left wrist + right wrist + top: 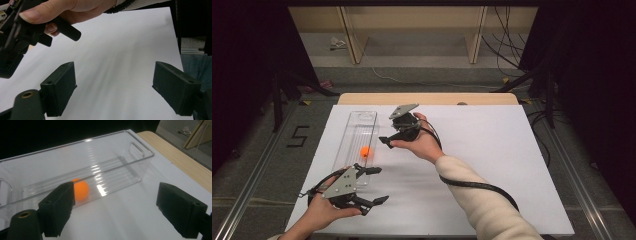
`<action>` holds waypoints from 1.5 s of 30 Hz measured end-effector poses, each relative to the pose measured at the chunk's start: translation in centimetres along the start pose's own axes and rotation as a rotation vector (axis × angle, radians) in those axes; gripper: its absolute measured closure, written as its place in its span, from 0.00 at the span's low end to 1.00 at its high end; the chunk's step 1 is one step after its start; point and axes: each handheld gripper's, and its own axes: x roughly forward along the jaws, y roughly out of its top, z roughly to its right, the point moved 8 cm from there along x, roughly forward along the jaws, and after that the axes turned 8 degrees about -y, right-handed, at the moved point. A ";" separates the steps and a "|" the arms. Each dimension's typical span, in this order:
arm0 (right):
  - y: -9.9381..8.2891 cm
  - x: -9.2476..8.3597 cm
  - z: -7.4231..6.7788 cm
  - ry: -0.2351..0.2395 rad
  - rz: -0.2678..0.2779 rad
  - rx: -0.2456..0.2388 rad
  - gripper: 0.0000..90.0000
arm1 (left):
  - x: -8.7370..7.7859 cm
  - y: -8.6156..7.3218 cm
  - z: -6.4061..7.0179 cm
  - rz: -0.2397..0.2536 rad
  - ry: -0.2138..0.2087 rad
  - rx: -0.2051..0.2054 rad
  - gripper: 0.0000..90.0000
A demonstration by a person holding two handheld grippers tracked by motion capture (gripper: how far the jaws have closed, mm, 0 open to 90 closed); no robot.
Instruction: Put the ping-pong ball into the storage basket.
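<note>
While the orange ball (365,151) sits inside the clear bin (353,131), on its floor toward the near end, your right claw (386,142) hovers just beside the bin's right wall, jaws spread wide and gripping nothing. Your left claw (373,185) hangs at the bin's near end, above the white surface (492,165), spread wide, empty too.

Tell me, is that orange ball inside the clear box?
Inside: the orange ball rests on the floor of the clear box, behind its wall.
</note>
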 end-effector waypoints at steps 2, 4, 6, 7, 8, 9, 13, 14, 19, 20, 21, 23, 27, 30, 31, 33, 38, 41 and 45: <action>-0.3 -0.3 0.2 -0.003 0.001 0.003 0.18 | 0.0 0.0 0.0 0.000 0.000 -0.001 0.20; -0.5 -0.6 0.4 -0.008 0.003 0.009 0.18 | 0.0 0.0 0.0 0.001 0.000 -0.001 0.20; -0.8 -0.8 0.6 -0.011 0.000 0.012 0.18 | 0.0 0.0 0.0 0.000 0.000 -0.001 0.20; -1.0 -1.0 0.7 -0.015 -0.001 0.015 0.18 | 0.0 0.0 0.0 0.000 0.001 -0.001 0.20; -1.2 -1.1 0.8 -0.015 -0.002 0.016 0.18 | 0.0 0.0 0.0 0.000 0.001 -0.001 0.20; -1.3 -1.2 0.9 -0.019 -0.002 0.019 0.18 | 0.0 0.0 0.0 0.001 0.001 -0.001 0.20; -1.8 -1.6 1.2 -0.024 -0.002 0.028 0.18 | 0.0 0.0 0.0 0.001 0.001 -0.001 0.20; -2.0 -1.8 1.2 -0.026 -0.003 0.029 0.18 | 0.0 0.0 0.0 0.001 0.001 -0.002 0.20; -2.6 -2.3 1.5 -0.032 -0.005 0.033 0.18 | 0.0 0.0 0.0 0.001 0.002 -0.002 0.20; -2.8 -2.4 1.6 -0.034 -0.007 0.037 0.18 | 0.0 0.0 0.0 0.001 0.002 -0.002 0.20; -2.9 -2.5 1.7 -0.035 -0.009 0.038 0.18 | 0.0 0.0 0.0 0.001 0.002 -0.002 0.20; -3.1 -2.8 1.9 -0.038 -0.008 0.039 0.18 | 0.0 0.0 0.0 0.003 0.003 -0.003 0.20; -3.5 -3.5 2.3 -0.047 -0.009 0.046 0.18 | -0.1 0.0 -0.1 0.000 0.003 -0.001 0.20; -3.7 -4.0 2.6 -0.055 -0.005 0.051 0.18 | -0.1 0.0 -0.1 0.002 0.003 -0.003 0.20; -3.8 -4.2 2.7 -0.058 -0.003 0.055 0.18 | 0.0 0.0 -0.1 0.003 0.004 -0.003 0.20; -4.0 -4.5 2.9 -0.062 -0.003 0.058 0.18 | 0.0 0.0 -0.1 0.003 0.004 -0.003 0.20; -4.5 -5.1 3.4 -0.070 -0.005 0.065 0.18 | 0.0 0.0 -0.1 0.005 0.005 -0.004 0.20; -4.9 -5.5 3.6 -0.076 -0.006 0.072 0.18 | 0.0 0.0 -0.1 0.007 0.005 -0.004 0.20; -5.4 -6.0 4.0 -0.084 -0.008 0.080 0.18 | 0.0 0.0 -0.1 0.006 0.004 -0.005 0.20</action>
